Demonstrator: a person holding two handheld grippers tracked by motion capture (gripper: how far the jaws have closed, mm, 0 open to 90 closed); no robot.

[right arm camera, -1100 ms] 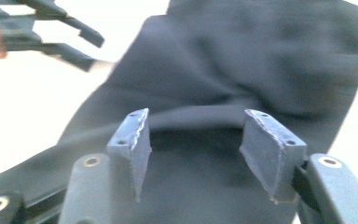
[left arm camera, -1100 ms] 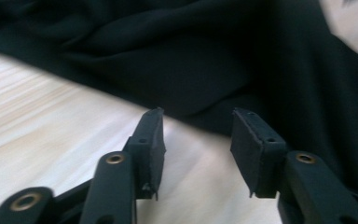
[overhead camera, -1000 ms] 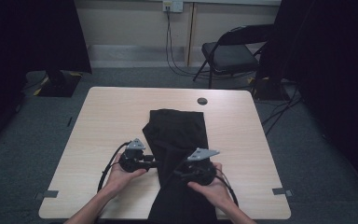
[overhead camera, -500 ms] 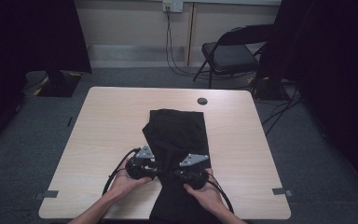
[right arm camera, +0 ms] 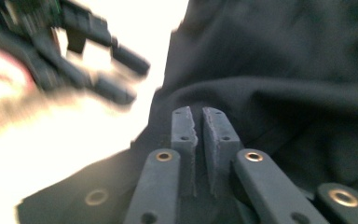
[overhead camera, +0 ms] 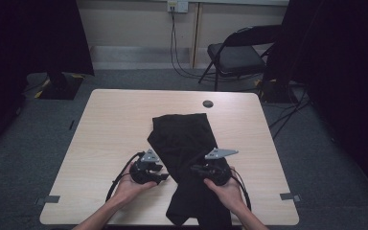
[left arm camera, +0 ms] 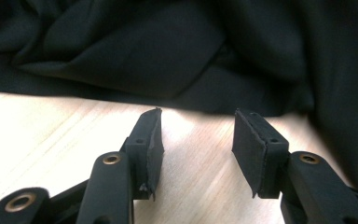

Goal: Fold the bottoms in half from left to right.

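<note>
Pale wood table (overhead camera: 110, 143) in a dim room carries a black garment (overhead camera: 187, 143) lying lengthwise, its near end draped over the edge. Left gripper (left arm camera: 198, 135) rests just beside the cloth's left edge; its jaws have just been opening and stand apart over bare wood, nothing between them. Right gripper (right arm camera: 199, 122) sits on the cloth, pads nearly together with only a thin gap; no fold is visibly caught. To fold well, slide the left jaws under the hem ahead, pinch one layer cleanly, and grip at matching height with both.
</note>
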